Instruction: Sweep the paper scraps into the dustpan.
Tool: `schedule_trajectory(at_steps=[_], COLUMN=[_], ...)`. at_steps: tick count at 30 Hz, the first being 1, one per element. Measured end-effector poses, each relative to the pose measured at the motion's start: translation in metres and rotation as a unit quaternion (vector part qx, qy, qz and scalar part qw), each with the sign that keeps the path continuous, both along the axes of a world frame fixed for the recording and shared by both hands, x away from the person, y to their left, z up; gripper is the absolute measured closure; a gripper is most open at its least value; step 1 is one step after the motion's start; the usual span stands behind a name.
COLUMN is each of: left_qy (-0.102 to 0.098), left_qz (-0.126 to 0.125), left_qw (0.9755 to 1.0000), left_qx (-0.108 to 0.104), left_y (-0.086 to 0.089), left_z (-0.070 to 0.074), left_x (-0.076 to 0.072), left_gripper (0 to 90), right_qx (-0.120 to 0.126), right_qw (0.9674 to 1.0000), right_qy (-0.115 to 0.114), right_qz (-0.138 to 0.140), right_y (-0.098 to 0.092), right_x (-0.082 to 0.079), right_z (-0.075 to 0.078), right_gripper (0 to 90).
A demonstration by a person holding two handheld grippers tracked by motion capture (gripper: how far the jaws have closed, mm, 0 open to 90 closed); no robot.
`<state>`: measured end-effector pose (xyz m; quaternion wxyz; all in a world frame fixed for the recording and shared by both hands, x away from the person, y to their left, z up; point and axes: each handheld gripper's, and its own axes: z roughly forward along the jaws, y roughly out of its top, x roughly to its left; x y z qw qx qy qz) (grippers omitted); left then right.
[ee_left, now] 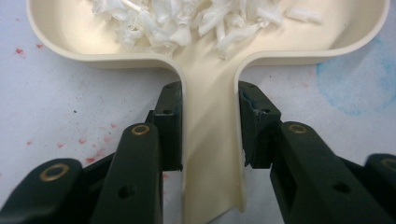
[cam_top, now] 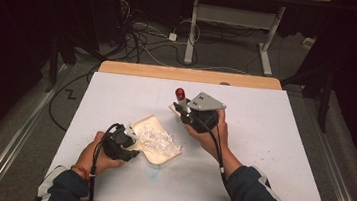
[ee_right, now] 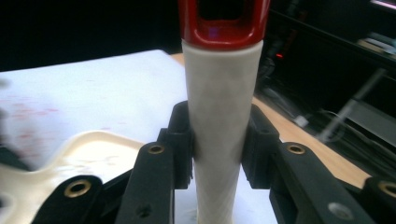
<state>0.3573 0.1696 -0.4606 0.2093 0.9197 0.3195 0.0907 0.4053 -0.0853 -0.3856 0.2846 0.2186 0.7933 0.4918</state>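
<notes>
A cream dustpan (cam_top: 159, 158) lies on the white table, holding a heap of white paper shreds (cam_top: 154, 137). My left gripper (cam_top: 129, 143) is shut on the pan's flat handle (ee_left: 210, 140), one pad on each side edge. The pan's wall (ee_left: 70, 52) and the shreds (ee_left: 187, 18) lie just beyond the jaws. My right gripper (cam_top: 184, 110) is held just behind the pan and is shut on a white, round brush handle (ee_right: 222, 116) with a red looped end (ee_right: 224, 23) pointing up. That red end (cam_top: 180, 93) rises above the gripper. The brush head is hidden.
The white table cover (cam_top: 263, 139) has a faint blue stain (cam_top: 153, 170) near the pan and red specks (ee_left: 88, 154) by the left jaws. A wooden edge (cam_top: 189, 75) runs along the back. Cables (cam_top: 142, 41) and desk legs (cam_top: 192, 31) lie beyond.
</notes>
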Motion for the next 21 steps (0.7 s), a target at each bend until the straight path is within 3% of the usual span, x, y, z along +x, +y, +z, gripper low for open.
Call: schedule_trajectory(at_steps=[5,10,12,18,21], left_qy=[0.000,-0.001,-0.001,0.000,-0.001], left_qz=[0.002,0.002,0.001,0.001,0.003], left_qw=[1.0000,1.0000,1.0000,1.0000,1.0000], left_qx=[0.002,0.002,0.001,0.001,0.001], left_y=[-0.001,0.000,0.000,0.001,0.002], left_z=[0.000,0.000,0.000,0.000,0.000], left_x=[-0.001,-0.003,-0.004,-0.005,-0.007], left_gripper=[63.4,63.3,63.3,63.3,63.4], right_qx=[0.016,0.020,0.031,0.040,0.043], right_qw=[0.9986,0.9976,0.9971,0.9976,0.9981], right_qy=[0.018,0.016,0.017,-0.009,-0.006], right_qz=[0.048,0.064,0.067,0.055,0.044], right_y=[0.011,0.015,0.013,0.002,-0.009], right_x=[-0.022,-0.034,-0.035,-0.040,-0.039], right_z=[0.004,0.009,0.013,0.027,0.030], right_gripper=[69.9,69.9,69.9,69.9,69.9])
